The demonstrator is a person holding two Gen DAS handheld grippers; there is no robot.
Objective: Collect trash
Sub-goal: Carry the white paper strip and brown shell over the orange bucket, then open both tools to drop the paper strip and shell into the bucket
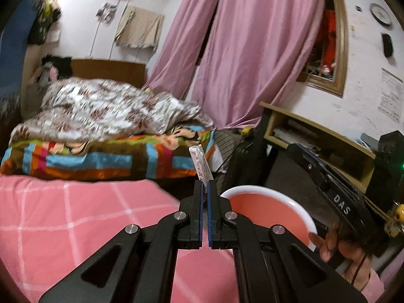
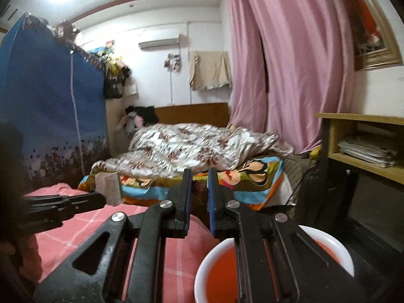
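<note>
My left gripper point(image 1: 204, 184) is shut on a small white printed paper wrapper point(image 1: 200, 161) that sticks up from its tips. It is held over the pink checked bedsheet point(image 1: 63, 222). In the right wrist view the left gripper point(image 2: 102, 199) comes in from the left with the wrapper point(image 2: 111, 188) in it. A pink basin with a white rim point(image 1: 252, 188) sits low and just right of the left gripper. My right gripper point(image 2: 199, 176) is shut with nothing between its pads, above the basin point(image 2: 337, 243). A hand holds the right gripper point(image 1: 295, 149) at the right of the left wrist view.
A bed with a crumpled floral quilt point(image 1: 106, 108) and a colourful blanket point(image 1: 101, 159) lies ahead. Pink curtains point(image 1: 247, 50) hang behind it. A wooden desk with shelves point(image 2: 366, 151) stands on the right, and a blue fabric wardrobe point(image 2: 45, 106) on the left.
</note>
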